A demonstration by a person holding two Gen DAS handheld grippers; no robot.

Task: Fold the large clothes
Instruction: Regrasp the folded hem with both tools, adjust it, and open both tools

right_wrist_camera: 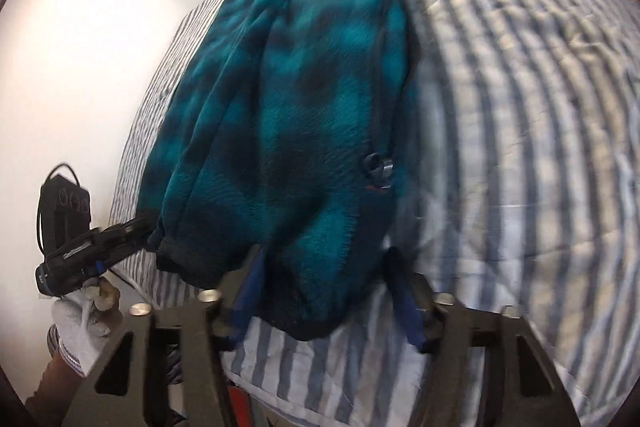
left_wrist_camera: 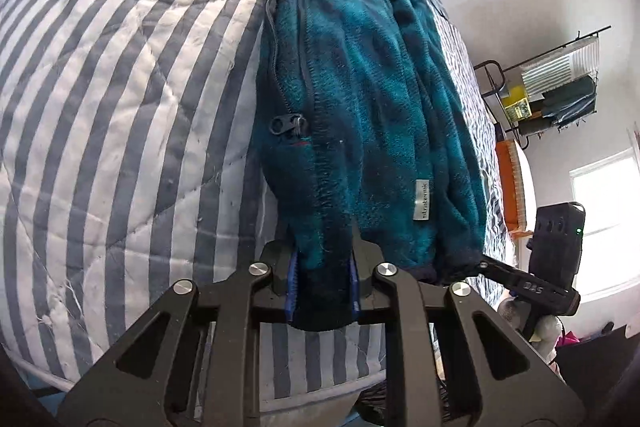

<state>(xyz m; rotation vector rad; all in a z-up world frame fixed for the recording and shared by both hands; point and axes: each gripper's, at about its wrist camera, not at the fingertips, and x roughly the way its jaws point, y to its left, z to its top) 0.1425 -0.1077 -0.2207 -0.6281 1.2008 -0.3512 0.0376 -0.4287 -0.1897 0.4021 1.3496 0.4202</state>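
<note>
Now your left gripper (left_wrist_camera: 322,281) clamps one hem corner of the teal fleece jacket (left_wrist_camera: 360,99), your right gripper (right_wrist_camera: 328,291) the other, ready to fold it across the striped quilted bed (left_wrist_camera: 120,87).

The fleece jacket (left_wrist_camera: 360,99) lies lengthwise on the striped quilt (left_wrist_camera: 120,107), folded into a long narrow stack near the bed's edge. Its hem end sits between the jaws of the left gripper (left_wrist_camera: 322,283). The right gripper (left_wrist_camera: 486,264) meets the adjacent hem corner from the side. In the left wrist view, a wire rack (left_wrist_camera: 560,83) stands beyond the bed, right of the jacket.
</note>
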